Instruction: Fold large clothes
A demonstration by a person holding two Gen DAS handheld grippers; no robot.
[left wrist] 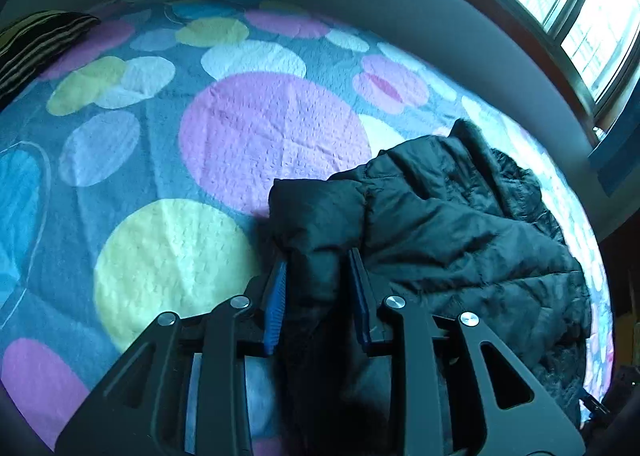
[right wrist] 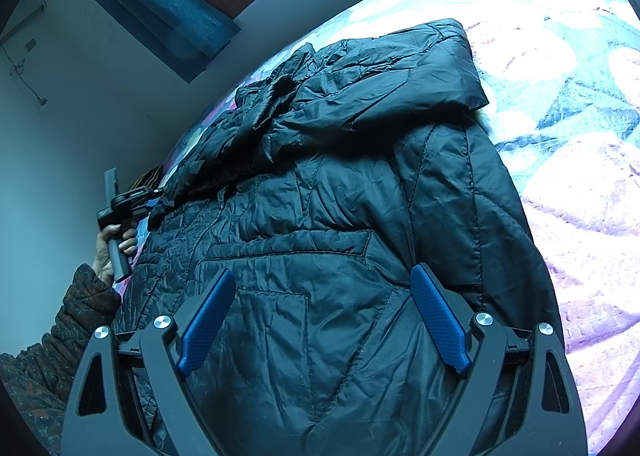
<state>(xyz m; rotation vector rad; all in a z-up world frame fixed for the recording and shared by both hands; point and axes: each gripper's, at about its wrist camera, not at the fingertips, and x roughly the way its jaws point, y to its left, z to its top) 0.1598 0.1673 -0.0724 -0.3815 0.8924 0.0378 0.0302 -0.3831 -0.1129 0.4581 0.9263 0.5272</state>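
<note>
Left wrist view: left gripper (left wrist: 318, 260) clamped 1 black jacket (left wrist: 460, 224) fold; right gripper (right wrist: 324, 284) spread wide over jacket on 1 quilt (left wrist: 160, 136).

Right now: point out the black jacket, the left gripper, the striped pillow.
black jacket (right wrist: 320, 196): right wrist view, quilted back panel.
left gripper (left wrist: 318, 268): left wrist view, midway between fingertips, shut on jacket fabric.
striped pillow (left wrist: 36, 44): left wrist view, top face.

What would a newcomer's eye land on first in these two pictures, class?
The black puffer jacket sprawled across the bed, filling the right wrist view. Next, the bedspread with big pastel circles, spreading left of the jacket. Then the left gripper, jaws shut on a bunched jacket fold, while the right gripper hovers open above it.
</note>
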